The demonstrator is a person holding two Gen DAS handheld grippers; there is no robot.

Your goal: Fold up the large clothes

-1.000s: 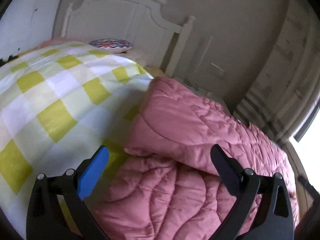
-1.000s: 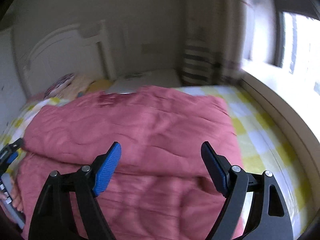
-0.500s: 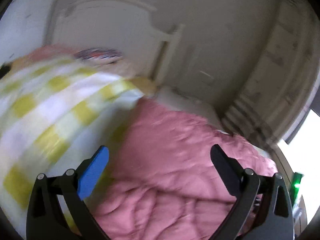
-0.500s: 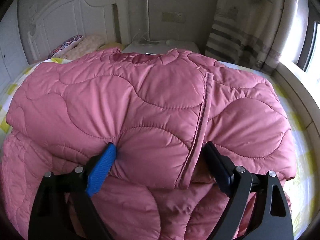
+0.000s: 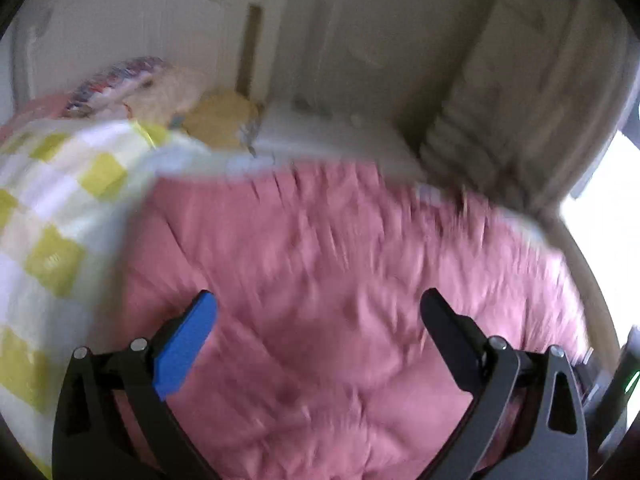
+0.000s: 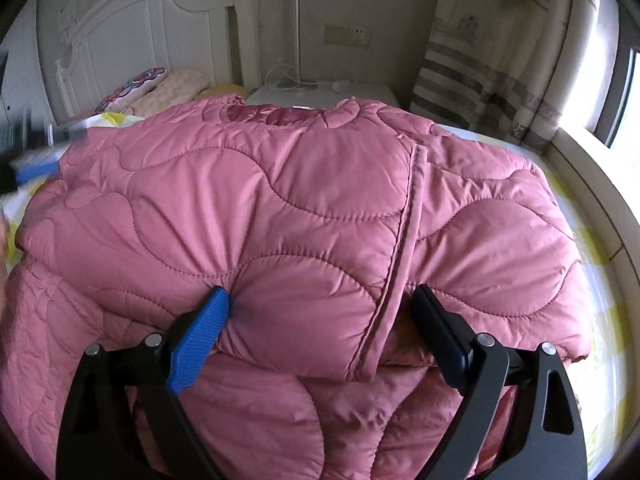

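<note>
A pink quilted jacket [image 6: 280, 208] lies folded over on the bed, with its upper layer doubled onto the lower part. My right gripper [image 6: 320, 316] is wide open, its fingers pressing against the front edge of the folded upper layer on both sides of the placket. In the left wrist view the jacket [image 5: 340, 280] is blurred by motion. My left gripper [image 5: 320, 312] is open and empty above the jacket's left part. It also shows in the right wrist view [image 6: 28, 172] as a blur at the far left.
The bed has a yellow and white checked sheet [image 5: 52, 216]. A white headboard [image 6: 132, 40] and pillows [image 6: 160, 88] are at the far end, with a white nightstand [image 6: 320, 94] beside them. A striped curtain [image 6: 492, 60] and a window ledge [image 6: 592, 184] run along the right.
The right gripper moved down onto the jacket's folded edge and stays there. The left gripper swung right, from over the sheet to over the jacket.
</note>
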